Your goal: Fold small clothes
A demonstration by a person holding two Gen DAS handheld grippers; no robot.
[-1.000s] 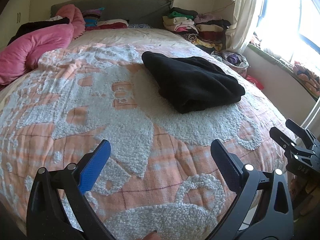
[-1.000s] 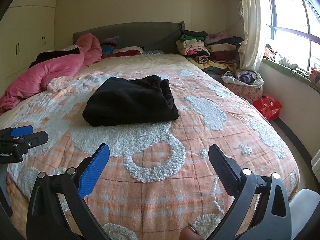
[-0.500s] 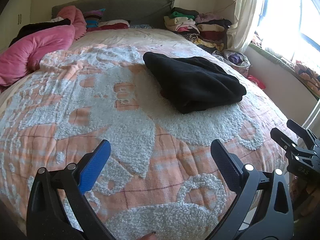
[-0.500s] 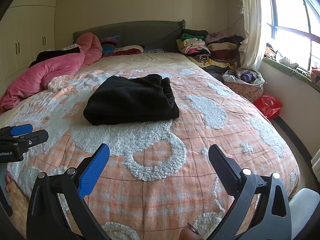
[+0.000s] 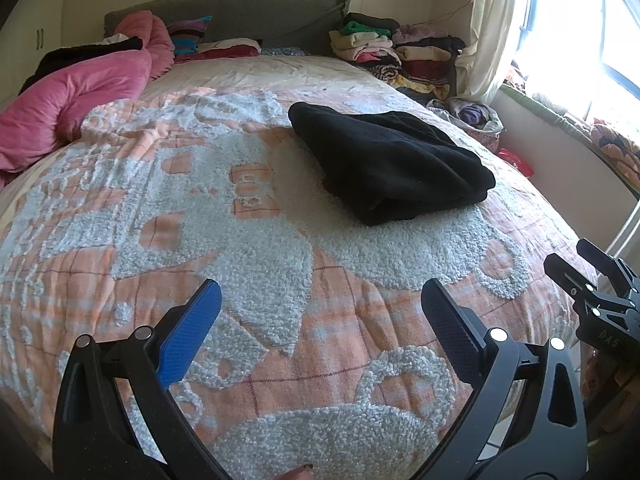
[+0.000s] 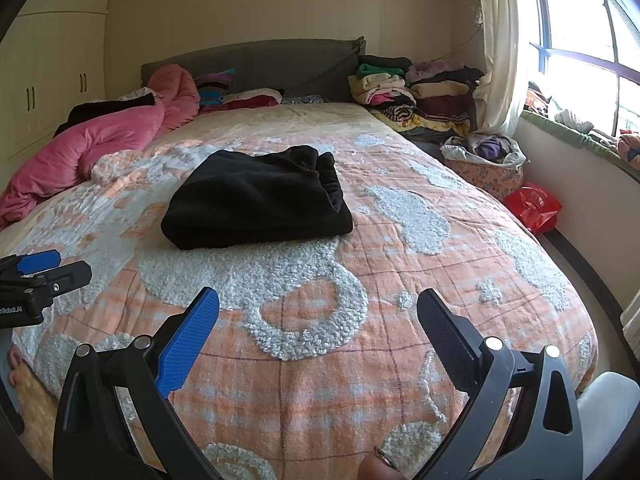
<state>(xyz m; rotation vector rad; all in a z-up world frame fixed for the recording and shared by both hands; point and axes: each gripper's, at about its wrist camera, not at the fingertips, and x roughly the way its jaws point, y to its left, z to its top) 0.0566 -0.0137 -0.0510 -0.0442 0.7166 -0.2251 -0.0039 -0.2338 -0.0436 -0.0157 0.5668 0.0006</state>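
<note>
A folded black garment (image 5: 390, 166) (image 6: 260, 196) lies in the middle of the bed, on an orange checked blanket (image 5: 200, 216) (image 6: 400, 280) with fluffy grey patches. My left gripper (image 5: 320, 312) hangs open over the near part of the blanket, well short of the garment, with nothing between its fingers. My right gripper (image 6: 318, 316) is open too, empty, above the blanket's near edge. Each gripper also shows at the side of the other's view: the right gripper (image 5: 588, 268) at the right edge, the left gripper (image 6: 44, 266) at the left edge.
A pink duvet (image 5: 76, 96) (image 6: 100, 140) lies bunched along the bed's left side. Stacks of folded clothes (image 5: 396, 52) (image 6: 412, 88) sit by the grey headboard (image 6: 260, 60). A basket of clothes (image 6: 484, 160) and a red bag (image 6: 532, 206) stand on the floor under the window.
Both views have drifted slightly, so the black garment sits a little lower and nearer in frame. Both grippers stay open and empty.
</note>
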